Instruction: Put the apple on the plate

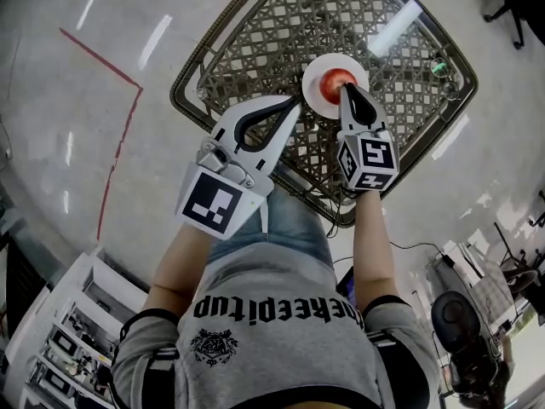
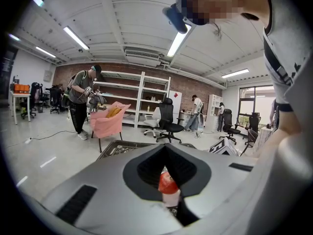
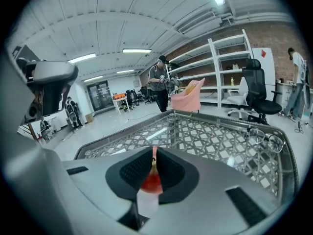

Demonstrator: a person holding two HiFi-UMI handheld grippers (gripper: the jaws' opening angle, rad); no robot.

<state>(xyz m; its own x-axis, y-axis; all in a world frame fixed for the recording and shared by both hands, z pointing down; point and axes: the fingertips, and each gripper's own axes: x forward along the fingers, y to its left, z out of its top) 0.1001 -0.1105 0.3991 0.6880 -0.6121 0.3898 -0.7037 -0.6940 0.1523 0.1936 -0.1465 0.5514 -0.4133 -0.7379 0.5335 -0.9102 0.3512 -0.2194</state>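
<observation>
I am looking at the lattice table (image 1: 255, 24) carrying the white plate (image 1: 313, 71) at twelve o'clock, and the apple (image 1: 335, 81) is sitting on it. My right gripper (image 1: 346, 89) is pinching at the apple's five o'clock. Only its own view shows the stem (image 3: 153, 159) in the slit. My left gripper (image 1: 294, 109) is hanging clenched and empty at the plate's eight o'clock.

I'm looking at a glass tabletop (image 1: 255, 41) over woven lattice, metal-rimmed, standing on a pale floor (image 1: 68, 75); a white plate (image 1: 313, 75) sits on it; glasses (image 3: 264, 133) lie near its rim.
</observation>
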